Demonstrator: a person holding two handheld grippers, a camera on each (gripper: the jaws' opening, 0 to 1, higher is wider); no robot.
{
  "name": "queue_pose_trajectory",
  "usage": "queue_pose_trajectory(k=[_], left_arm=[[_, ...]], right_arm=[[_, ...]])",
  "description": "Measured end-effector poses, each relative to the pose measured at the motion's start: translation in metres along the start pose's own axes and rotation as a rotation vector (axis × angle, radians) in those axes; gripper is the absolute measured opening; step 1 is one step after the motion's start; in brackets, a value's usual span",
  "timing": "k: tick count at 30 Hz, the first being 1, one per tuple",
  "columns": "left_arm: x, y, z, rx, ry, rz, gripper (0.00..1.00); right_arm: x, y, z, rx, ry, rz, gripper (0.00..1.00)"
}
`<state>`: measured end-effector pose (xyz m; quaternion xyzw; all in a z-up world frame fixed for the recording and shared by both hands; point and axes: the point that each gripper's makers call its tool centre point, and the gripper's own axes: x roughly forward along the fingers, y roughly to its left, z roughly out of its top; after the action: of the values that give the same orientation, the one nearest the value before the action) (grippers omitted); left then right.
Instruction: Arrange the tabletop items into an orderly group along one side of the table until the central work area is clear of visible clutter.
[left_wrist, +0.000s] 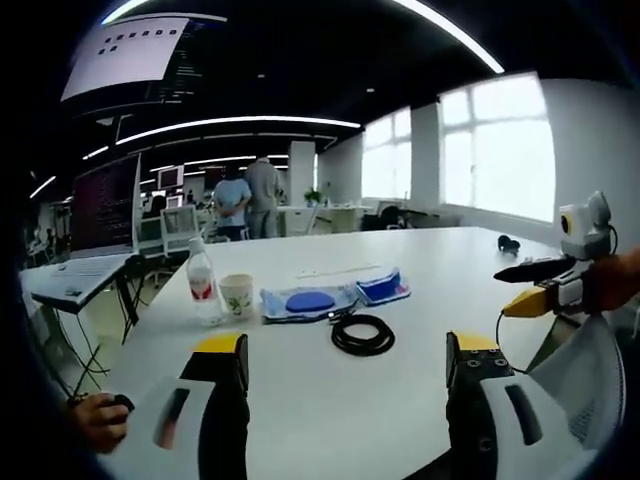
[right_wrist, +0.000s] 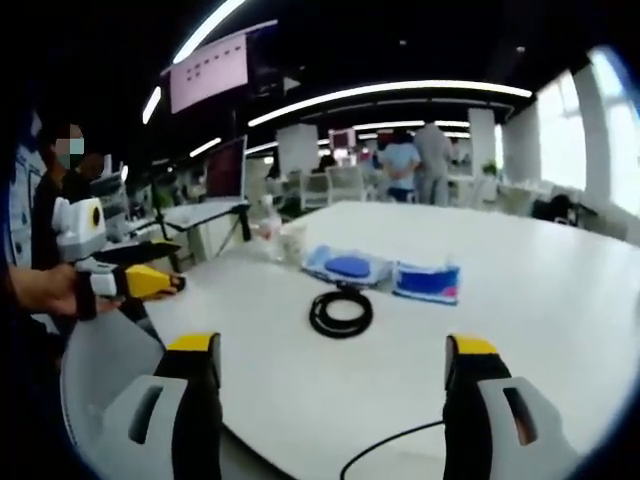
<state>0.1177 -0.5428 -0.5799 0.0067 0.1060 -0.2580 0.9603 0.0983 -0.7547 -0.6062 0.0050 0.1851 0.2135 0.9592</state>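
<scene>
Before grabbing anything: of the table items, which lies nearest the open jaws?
The black coiled cable, lying alone in front. The bottle, paper cup and blue packets line up behind it.

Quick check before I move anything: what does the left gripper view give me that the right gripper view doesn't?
Left gripper view alone: the water bottle's red label, the paper cup's printed side, and a small dark object far across the table.

Right gripper view alone: a cable trailing over the near table edge.

Shared: the black coiled cable, the blue pouch, the blue packet, the white table, and two people standing in the background. Each view has its own jaws standing apart and empty.
</scene>
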Motion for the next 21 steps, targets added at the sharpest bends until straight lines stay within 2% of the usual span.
queue_pose_trajectory(k=[21], left_arm=[[0.0003, -0.0008, -0.0004, -0.011, 0.006, 0.002, 0.79]], right_arm=[[-0.0020, -0.0063, 0.0001, 0.027, -0.011, -0.018, 0.89]])
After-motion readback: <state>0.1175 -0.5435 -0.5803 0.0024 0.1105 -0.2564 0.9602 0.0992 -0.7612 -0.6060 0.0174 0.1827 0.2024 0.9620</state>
